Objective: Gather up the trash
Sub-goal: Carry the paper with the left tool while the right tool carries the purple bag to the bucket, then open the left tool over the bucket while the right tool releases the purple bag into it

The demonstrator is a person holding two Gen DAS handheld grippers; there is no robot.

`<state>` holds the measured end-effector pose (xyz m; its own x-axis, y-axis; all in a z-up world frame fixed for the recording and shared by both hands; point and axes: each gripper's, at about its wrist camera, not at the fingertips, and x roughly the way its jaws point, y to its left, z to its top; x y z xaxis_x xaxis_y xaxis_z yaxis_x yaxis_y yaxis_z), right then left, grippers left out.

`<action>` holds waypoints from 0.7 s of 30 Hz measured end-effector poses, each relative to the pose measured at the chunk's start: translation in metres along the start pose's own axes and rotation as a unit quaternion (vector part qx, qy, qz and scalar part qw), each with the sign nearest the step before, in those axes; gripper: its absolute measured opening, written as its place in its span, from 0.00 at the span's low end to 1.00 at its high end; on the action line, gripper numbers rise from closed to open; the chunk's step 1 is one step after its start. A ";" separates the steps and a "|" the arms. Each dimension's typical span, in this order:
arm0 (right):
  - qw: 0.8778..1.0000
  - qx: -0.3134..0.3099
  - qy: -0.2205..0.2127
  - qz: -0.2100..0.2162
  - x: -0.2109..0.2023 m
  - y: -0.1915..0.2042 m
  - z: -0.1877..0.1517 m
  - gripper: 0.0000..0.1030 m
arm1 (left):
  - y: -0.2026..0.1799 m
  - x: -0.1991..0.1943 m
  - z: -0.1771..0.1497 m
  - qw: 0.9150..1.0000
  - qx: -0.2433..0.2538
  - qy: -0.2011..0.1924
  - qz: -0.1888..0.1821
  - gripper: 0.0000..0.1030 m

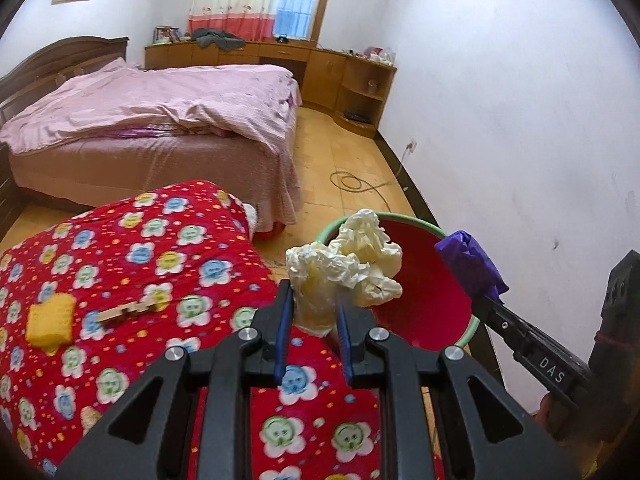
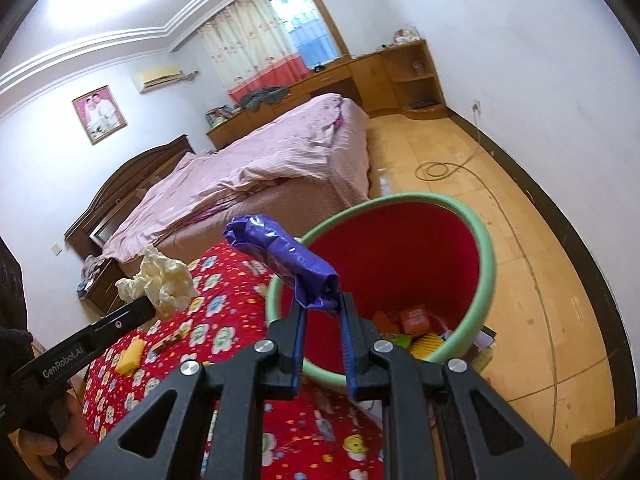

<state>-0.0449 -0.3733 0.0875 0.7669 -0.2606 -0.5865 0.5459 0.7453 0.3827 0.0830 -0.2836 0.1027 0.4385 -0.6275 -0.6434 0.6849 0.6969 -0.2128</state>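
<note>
Letters "DAS" mark the right tool [image 1: 486,294] gripping purple wrapper [image 2: 282,258]; "GenRobot.AI" marks the left tool [image 1: 314,300] gripping crumpled paper [image 1: 352,264].

1. The red flower-print quilt [image 1: 132,280] is spread in the foreground; the yellow sponge block [image 1: 50,322] and the small wooden piece [image 1: 126,312] lie on it, side by side.
2. The red bin with a green rim [image 2: 486,252] stands just right of the quilt, on the tiled floor [image 2: 520,280].
3. Assorted packaging [image 2: 416,318] lies inside the bin.
4. The bed with pink covers [image 1: 160,120] stands behind the quilt.
5. The wooden cabinet run [image 1: 320,64] is placed along the far wall, behind the bed.
</note>
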 end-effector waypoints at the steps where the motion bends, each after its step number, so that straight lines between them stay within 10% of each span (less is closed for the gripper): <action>1: 1.000 0.004 0.001 -0.003 0.001 -0.005 0.000 0.17 | -0.003 0.005 0.000 1.000 0.002 0.003 -0.002 0.19; 21: 0.999 0.012 0.015 -0.047 0.046 -0.058 0.009 0.20 | -0.049 0.103 0.001 0.998 0.025 0.064 0.003 0.21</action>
<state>-0.0382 -0.4344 0.0444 0.7021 -0.3100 -0.6411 0.6229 0.7035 0.3420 0.0954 -0.3829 0.0477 0.3668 -0.5719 -0.7337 0.7125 0.6799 -0.1737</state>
